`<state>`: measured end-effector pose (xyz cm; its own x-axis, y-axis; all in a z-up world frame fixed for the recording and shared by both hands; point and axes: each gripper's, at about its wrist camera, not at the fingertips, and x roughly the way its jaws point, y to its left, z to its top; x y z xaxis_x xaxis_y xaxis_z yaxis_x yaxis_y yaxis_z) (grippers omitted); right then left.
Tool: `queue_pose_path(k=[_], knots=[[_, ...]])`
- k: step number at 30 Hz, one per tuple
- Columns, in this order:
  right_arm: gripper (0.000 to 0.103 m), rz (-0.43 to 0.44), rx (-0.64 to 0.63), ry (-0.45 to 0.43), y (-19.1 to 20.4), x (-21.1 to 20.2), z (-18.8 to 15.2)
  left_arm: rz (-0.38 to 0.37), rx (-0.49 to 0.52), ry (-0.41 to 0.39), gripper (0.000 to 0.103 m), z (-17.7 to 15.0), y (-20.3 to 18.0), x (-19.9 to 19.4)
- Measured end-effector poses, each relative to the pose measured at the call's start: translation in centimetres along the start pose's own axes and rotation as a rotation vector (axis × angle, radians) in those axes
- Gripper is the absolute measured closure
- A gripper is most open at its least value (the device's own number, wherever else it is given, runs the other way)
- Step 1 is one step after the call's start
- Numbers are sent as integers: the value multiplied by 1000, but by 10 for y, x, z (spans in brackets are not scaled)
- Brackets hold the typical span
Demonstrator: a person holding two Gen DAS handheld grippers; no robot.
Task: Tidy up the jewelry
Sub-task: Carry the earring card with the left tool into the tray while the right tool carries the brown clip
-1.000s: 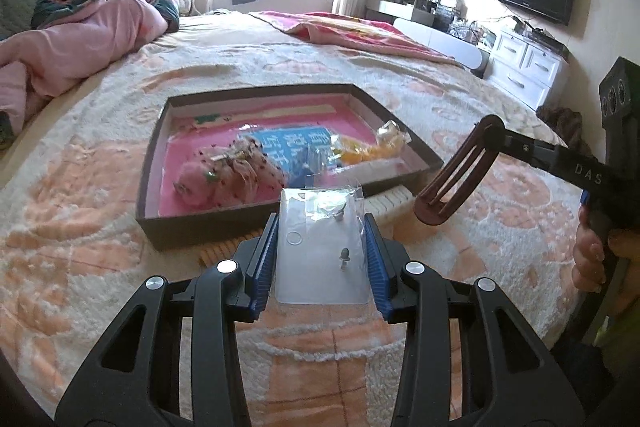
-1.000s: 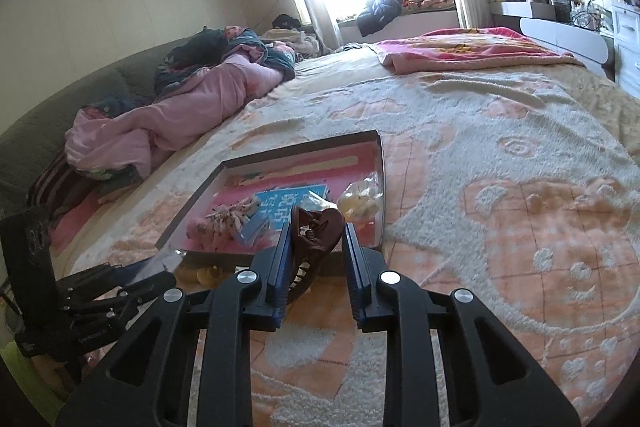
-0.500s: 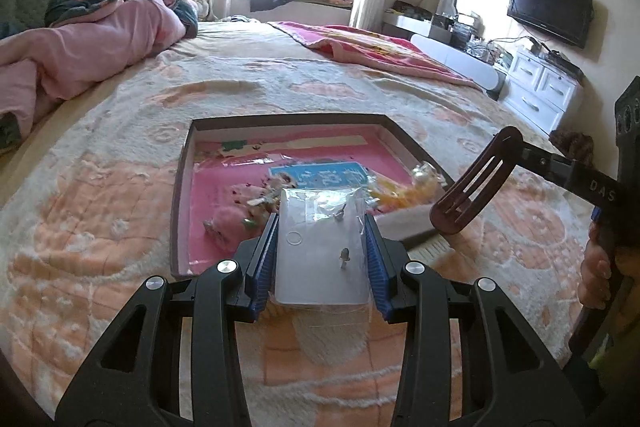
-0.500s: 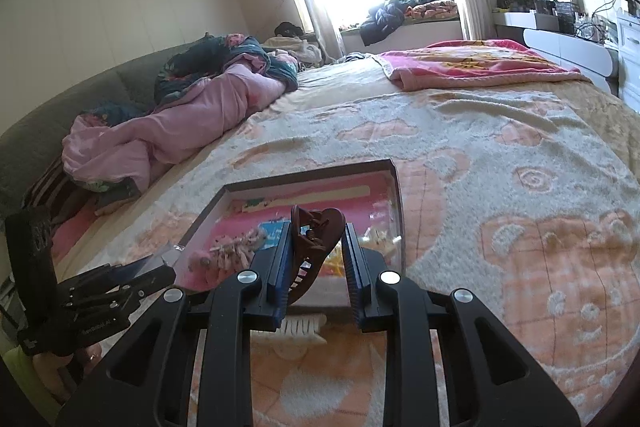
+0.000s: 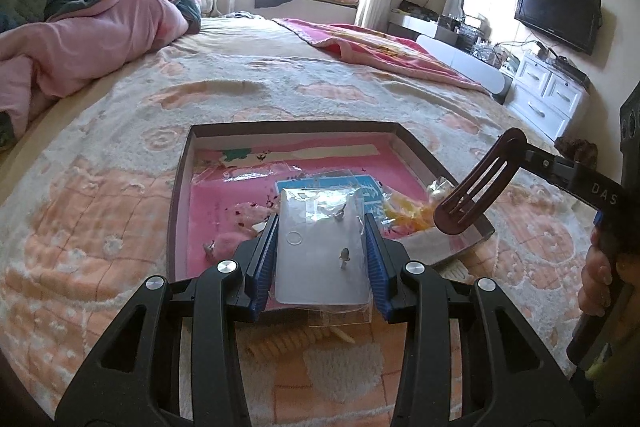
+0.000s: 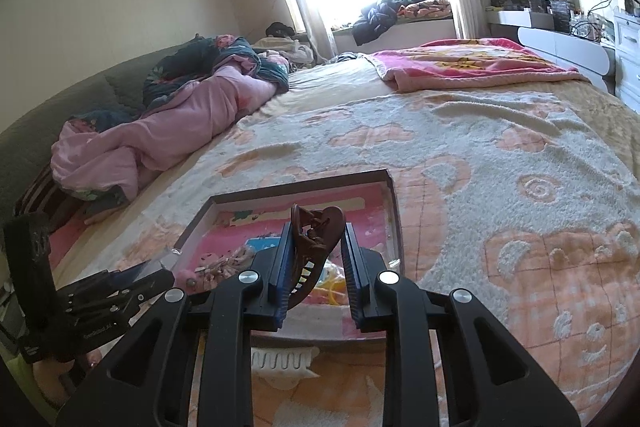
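Both loads have been carried forward over the pink-lined tray (image 5: 182, 187) on the bed, so drop-off looks next. The left gripper (image 5: 322, 259) clamps a clear earring packet (image 5: 320, 251); the right gripper (image 6: 314, 263) pinches a brown claw hair clip (image 6: 310, 247).

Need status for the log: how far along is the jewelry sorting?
Partly done: the shallow box on the bed already holds a blue card, a yellow packet and pink fluffy pieces. In hand: left tongs grip a clear earring packet; right tongs grip a brown hair claw. Left: place both, plus the comb-like piece outside the box.
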<state>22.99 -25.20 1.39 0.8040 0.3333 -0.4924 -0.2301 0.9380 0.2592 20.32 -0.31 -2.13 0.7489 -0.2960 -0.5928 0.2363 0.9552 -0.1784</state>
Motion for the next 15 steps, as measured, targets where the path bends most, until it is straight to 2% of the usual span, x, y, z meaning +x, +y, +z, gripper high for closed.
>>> queue_pose_path(k=[15], knots=[[83, -4, 16, 18, -20, 24, 2, 3, 34, 40, 71, 16, -12, 38]])
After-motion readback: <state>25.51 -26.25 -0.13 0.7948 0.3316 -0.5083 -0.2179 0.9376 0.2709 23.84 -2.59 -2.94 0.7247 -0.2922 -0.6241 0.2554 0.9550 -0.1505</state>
